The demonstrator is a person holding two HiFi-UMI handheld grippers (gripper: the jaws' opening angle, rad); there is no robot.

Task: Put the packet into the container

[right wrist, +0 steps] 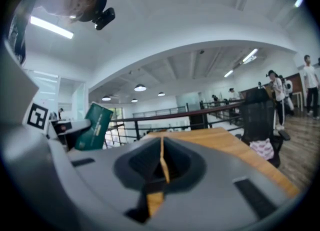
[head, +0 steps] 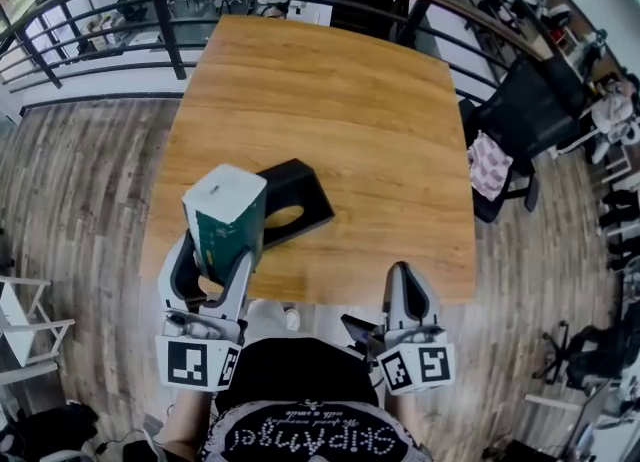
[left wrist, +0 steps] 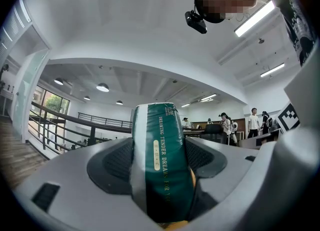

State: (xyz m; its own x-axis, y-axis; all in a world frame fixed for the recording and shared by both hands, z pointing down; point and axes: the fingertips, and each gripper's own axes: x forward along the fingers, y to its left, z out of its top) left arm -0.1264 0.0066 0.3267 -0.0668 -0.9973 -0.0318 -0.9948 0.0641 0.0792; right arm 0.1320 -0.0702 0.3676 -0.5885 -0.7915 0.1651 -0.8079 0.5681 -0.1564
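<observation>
A green and white packet (head: 226,220) stands upright in my left gripper (head: 215,265), raised above the near left part of the wooden table (head: 330,140). In the left gripper view the packet (left wrist: 161,162) fills the gap between both jaws, which are shut on it. Just behind the packet a black container (head: 296,202) with an oval opening lies on the table. My right gripper (head: 405,295) hovers at the table's near edge, jaws shut with nothing between them (right wrist: 161,161). The right gripper view also catches the packet (right wrist: 95,126) off to its left.
A black office chair (head: 520,120) with a pink patterned cloth (head: 490,165) stands at the table's right side. A dark railing (head: 150,0) curves behind the table's far edge. Wood-plank floor surrounds it, with white furniture (head: 25,325) at the left.
</observation>
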